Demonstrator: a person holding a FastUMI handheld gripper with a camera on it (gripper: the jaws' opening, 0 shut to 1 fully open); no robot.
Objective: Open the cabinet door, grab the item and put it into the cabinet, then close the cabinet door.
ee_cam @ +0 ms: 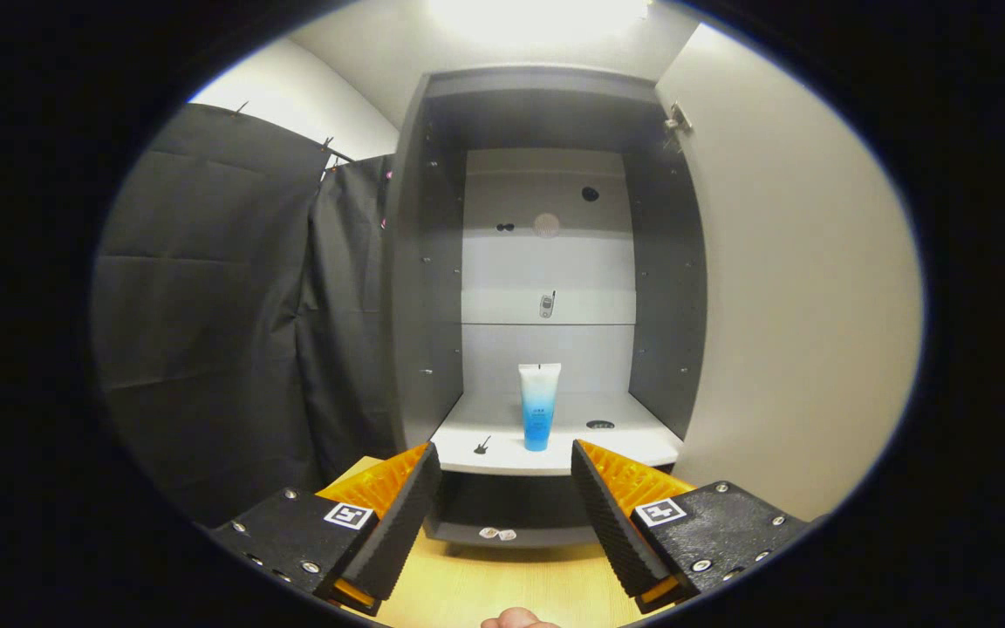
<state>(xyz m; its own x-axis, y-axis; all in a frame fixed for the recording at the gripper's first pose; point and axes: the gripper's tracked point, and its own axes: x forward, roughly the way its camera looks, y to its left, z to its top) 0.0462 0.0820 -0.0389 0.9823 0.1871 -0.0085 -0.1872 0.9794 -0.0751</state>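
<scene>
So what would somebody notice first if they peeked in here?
Probably the blue and white tube, standing upright by itself on the cabinet's white shelf, beyond the gripper. Next, the cabinet door, swung wide open to the right of the shelf. The gripper's fingers are open and hold nothing, spread apart in front of the shelf edge.

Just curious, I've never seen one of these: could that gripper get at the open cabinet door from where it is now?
Probably yes. The gripper is open and holds nothing, and the door stands swung wide beside it, with nothing between them.
</scene>
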